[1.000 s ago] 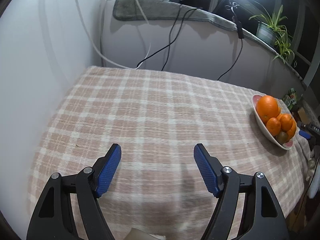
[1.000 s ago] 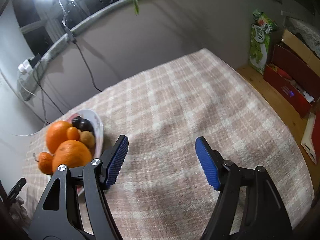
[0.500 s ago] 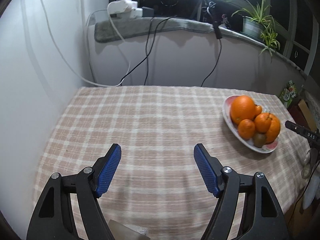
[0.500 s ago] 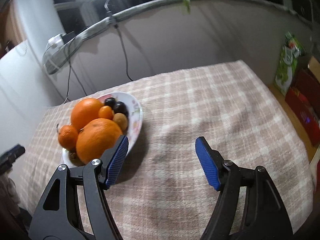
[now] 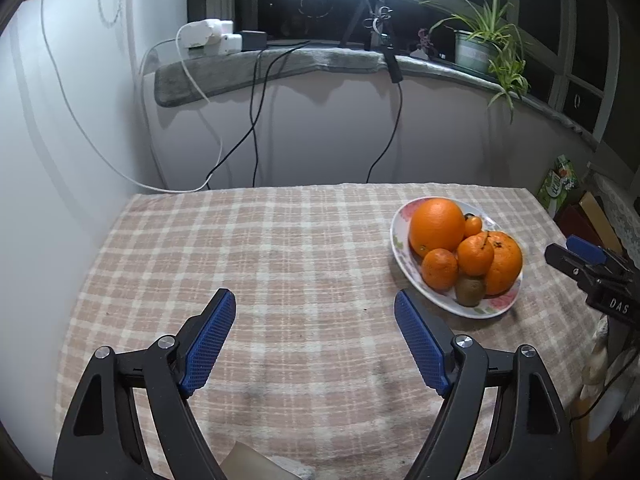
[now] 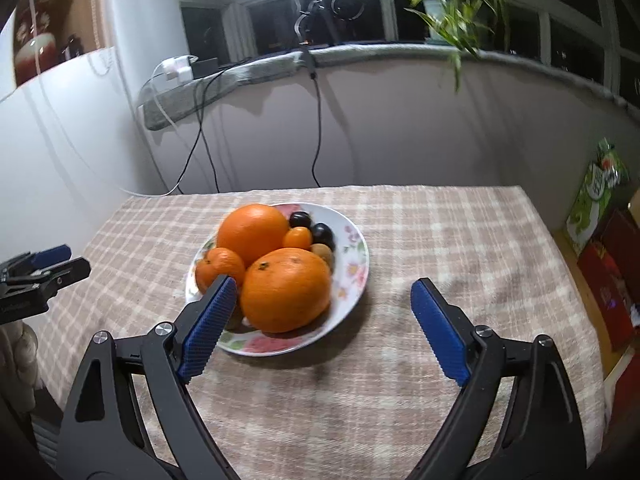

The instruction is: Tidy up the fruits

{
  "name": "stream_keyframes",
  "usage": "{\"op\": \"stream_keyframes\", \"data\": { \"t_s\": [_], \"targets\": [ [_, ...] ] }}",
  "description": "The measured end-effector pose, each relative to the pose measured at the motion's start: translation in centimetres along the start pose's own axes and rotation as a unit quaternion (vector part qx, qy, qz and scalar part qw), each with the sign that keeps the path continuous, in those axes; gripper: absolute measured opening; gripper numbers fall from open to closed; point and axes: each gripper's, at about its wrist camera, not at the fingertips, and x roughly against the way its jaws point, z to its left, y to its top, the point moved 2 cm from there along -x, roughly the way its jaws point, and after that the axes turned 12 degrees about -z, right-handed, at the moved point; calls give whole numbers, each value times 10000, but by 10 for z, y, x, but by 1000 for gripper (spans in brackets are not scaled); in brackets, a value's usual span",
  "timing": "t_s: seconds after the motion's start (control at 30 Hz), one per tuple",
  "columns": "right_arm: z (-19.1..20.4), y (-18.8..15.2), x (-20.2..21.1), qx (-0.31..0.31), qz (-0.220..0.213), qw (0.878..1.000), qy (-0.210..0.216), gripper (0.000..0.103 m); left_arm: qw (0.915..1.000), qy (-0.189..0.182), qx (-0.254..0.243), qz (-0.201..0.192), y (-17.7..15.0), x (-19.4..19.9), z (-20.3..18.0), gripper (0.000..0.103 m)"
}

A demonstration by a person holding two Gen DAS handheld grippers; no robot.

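Here the left gripper (image 5: 315, 338) is spread wide over bare checked tablecloth (image 5: 280, 264) at lower centre, holding nothing – the fruit plate (image 5: 402, 258) sits at mid-right. The right gripper (image 6: 322, 326) is likewise released, the plate (image 6: 354, 276) of oranges just beyond its left finger

Two wrist views over one table
Both look toward the table's (image 5: 280, 248) far edge; both share the fruit plate (image 6: 356, 272).

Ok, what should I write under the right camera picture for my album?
Open right gripper hovers before a flowered plate piled with oranges, on a checked tablecloth.
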Motion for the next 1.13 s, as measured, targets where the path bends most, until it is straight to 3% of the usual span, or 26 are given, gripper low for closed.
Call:
{"op": "stream_keyframes", "data": {
  "t_s": [0.33, 1.13],
  "targets": [
    [26, 1, 11, 268, -114, 9996, 37, 95, 9997, -102, -148, -138, 4, 10, -16, 82],
    [31, 1, 14, 242, -127, 9996, 92, 95, 9994, -192, -126, -262, 6, 14, -19, 82]
  ]
}}
